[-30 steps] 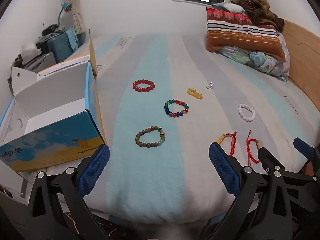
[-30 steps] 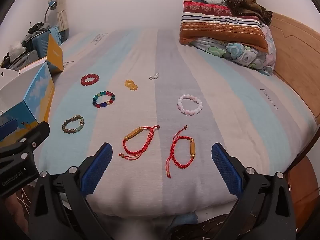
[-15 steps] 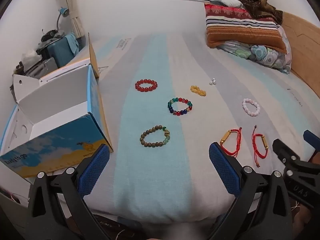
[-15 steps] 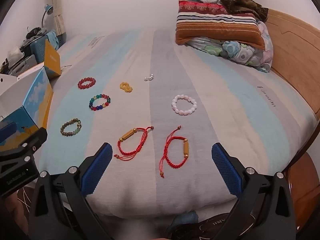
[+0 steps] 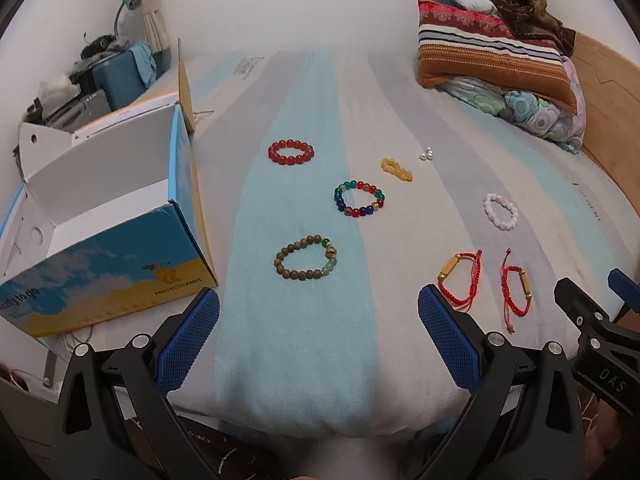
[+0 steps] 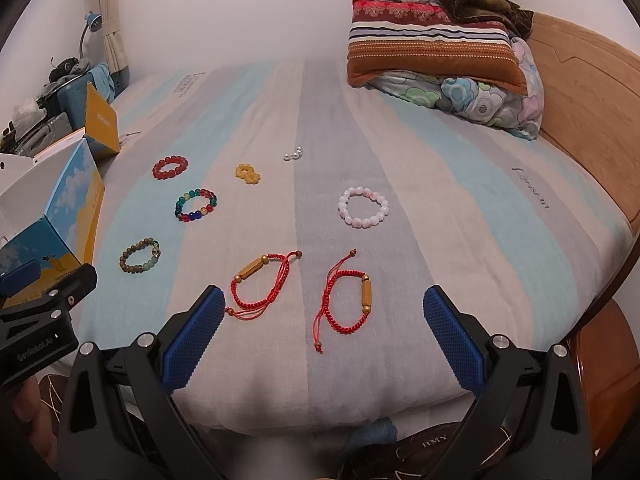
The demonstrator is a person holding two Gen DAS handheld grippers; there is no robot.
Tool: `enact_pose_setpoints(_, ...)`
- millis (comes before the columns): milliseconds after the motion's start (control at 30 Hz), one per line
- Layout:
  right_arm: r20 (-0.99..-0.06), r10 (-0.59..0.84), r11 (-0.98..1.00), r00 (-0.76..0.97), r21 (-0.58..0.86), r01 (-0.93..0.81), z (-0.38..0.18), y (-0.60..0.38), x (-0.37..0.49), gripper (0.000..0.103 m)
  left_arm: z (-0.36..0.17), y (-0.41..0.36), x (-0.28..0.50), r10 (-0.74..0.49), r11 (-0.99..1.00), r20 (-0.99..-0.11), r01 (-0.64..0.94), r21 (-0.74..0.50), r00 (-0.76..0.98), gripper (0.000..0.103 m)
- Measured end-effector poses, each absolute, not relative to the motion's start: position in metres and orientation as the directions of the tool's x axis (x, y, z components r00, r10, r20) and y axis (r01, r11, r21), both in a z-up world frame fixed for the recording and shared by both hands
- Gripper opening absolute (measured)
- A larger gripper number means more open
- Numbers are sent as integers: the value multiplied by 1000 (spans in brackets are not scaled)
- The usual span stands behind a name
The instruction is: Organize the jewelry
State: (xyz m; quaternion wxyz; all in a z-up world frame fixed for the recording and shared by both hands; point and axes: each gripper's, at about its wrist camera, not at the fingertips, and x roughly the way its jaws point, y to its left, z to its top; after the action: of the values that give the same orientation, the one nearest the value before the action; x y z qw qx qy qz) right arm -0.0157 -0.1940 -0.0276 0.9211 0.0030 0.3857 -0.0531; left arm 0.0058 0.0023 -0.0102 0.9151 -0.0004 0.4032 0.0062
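Both grippers have backed off a bit over the last second, nothing grabbed yet. Left gripper point(image 5: 318, 316) gapes wide, wooden bead bracelet point(image 5: 305, 262) just ahead between its fingers. Right gripper point(image 6: 324, 316) gapes too, red cord bracelets point(image 6: 346, 302) between its fingertips. Open shoebox point(image 5: 108, 240) sits left of the left fingers, probably the destination.

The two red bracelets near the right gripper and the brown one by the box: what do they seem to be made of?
Left red bracelet and right red bracelet: braided red cord, matte, each with a shiny gold-coloured tube bead, perhaps metal. Brown bracelet: dull round beads, likely wood, with a few glossy green ones, perhaps stone or glass.
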Motion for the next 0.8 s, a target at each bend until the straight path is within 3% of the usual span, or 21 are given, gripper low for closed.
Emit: enact_pose_setpoints(800, -702, -96, 994, 705, -34, 101, -27, -192, -19, 96, -7, -1, 1, 8, 1000, -727, 1, 11, 687, 97)
